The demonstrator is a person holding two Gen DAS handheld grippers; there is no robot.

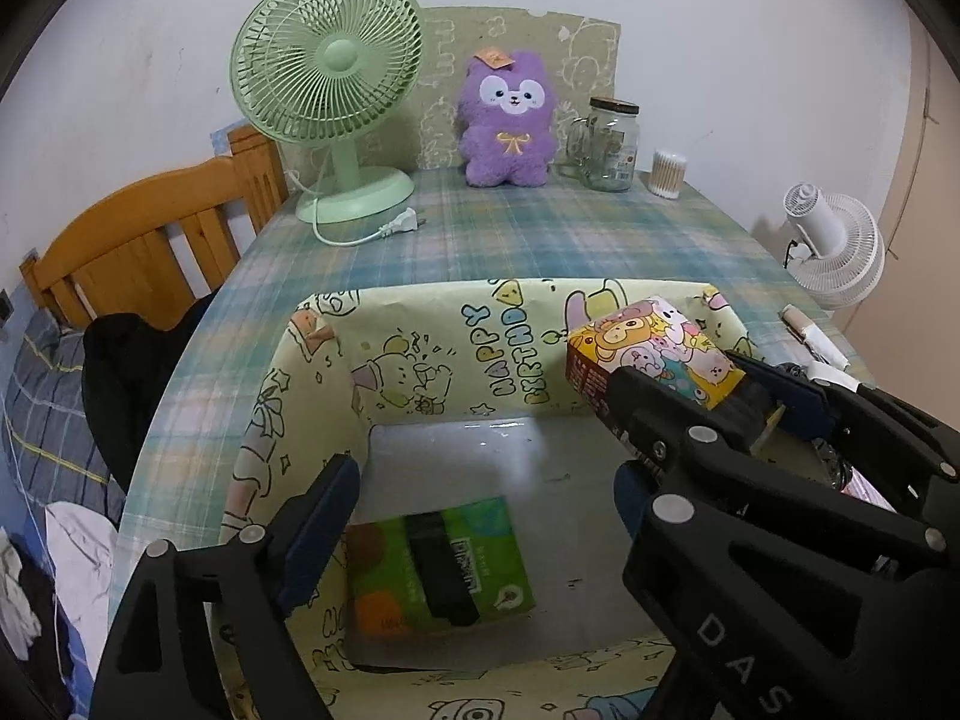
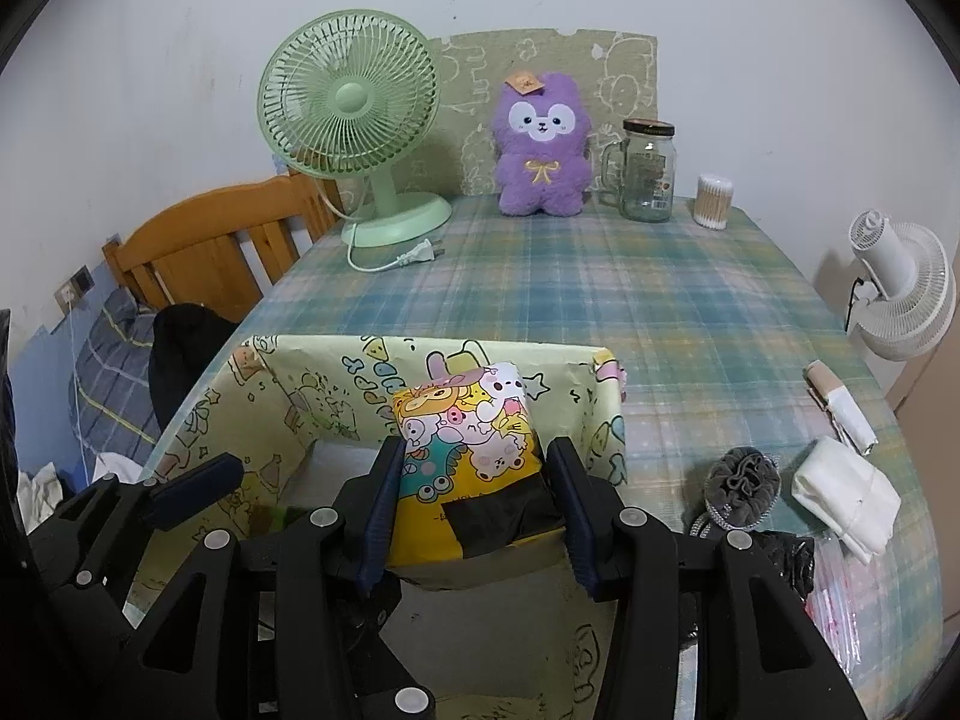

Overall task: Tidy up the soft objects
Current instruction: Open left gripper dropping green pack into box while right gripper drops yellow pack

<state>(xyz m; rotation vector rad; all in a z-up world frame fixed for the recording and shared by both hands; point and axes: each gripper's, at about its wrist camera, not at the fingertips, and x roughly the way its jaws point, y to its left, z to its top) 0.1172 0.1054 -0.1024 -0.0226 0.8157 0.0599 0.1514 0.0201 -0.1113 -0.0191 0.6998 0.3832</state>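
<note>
Plaid cloth covers the table (image 2: 660, 312), on which a paper-lined box (image 1: 420, 354) is set; a cartoon-printed tissue pack (image 2: 465, 450) is clamped in the right gripper (image 2: 474, 501) above it, while the left gripper (image 1: 480, 516) is spread wide over a green tissue pack (image 1: 441, 564) lying on the box floor

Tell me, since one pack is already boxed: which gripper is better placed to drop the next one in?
Right. The right gripper already clamps the cartoon tissue pack above the box; the left gripper is open and empty.
</note>
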